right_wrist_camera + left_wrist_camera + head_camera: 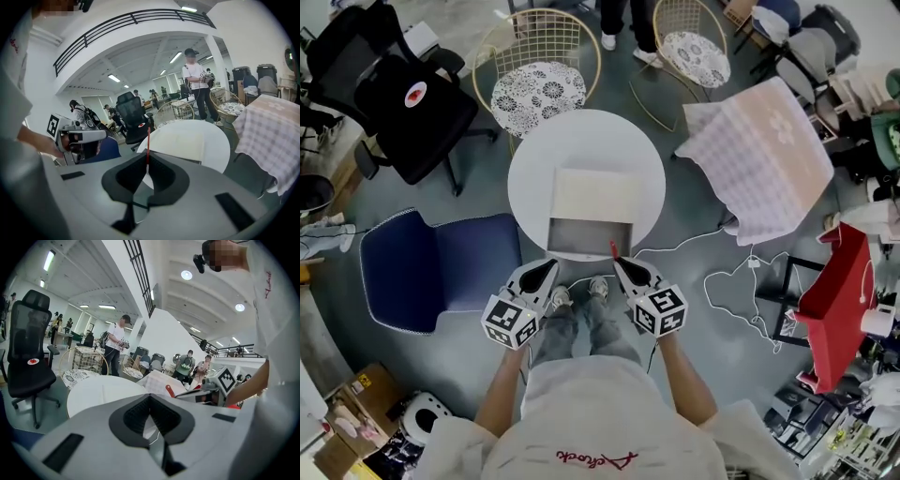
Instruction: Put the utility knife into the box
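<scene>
The right hand-held gripper [148, 158] pinches the thin red utility knife [148, 139] upright at its tips; it looks light, stiff and slick, so a firm mid-handle hold seems wise. The left hand-held gripper [150, 398] is closed on nothing. Beyond, the open box [592, 234] sits on the round white worktop [534, 159]

A grey floor [483, 187] carries a round white table [532, 178]. Behind it stand two wire chairs with patterned cushions [539, 92] [696, 54]; a black office chair [412, 108] and a blue chair [441, 267] sit to the left. On the right, a checked cloth [764, 159] covers what may be another table. Round ceiling lights [186, 274] shine on white walls, and a black railing [131, 22] runs overhead.
</scene>
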{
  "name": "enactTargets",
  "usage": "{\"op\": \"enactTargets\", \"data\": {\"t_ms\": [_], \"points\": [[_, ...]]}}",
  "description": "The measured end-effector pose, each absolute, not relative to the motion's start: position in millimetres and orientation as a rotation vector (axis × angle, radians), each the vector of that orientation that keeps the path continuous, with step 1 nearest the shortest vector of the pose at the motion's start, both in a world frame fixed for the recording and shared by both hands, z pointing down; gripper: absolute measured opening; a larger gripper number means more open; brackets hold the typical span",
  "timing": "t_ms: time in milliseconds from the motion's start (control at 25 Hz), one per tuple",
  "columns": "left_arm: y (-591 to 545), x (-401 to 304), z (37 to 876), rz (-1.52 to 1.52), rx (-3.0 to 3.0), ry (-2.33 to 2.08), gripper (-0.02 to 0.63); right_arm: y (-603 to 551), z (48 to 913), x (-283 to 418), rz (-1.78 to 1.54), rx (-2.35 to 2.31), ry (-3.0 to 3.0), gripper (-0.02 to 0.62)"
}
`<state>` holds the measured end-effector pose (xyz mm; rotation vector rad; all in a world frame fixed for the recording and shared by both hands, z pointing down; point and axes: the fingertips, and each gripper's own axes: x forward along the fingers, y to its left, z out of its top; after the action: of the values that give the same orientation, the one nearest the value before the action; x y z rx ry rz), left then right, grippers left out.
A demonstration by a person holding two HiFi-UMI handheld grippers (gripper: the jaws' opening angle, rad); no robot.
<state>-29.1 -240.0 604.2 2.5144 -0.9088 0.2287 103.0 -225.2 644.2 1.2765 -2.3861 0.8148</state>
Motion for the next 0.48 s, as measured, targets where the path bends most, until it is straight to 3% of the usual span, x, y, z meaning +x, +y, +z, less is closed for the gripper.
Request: {"op": "enactTargets", "data": {"t_ms": [480], "points": [[-233,-44,612,0.223,2.451,-0.98,0.01,-241,703,90,0.696,1.006,-2.267,0.026]]}}
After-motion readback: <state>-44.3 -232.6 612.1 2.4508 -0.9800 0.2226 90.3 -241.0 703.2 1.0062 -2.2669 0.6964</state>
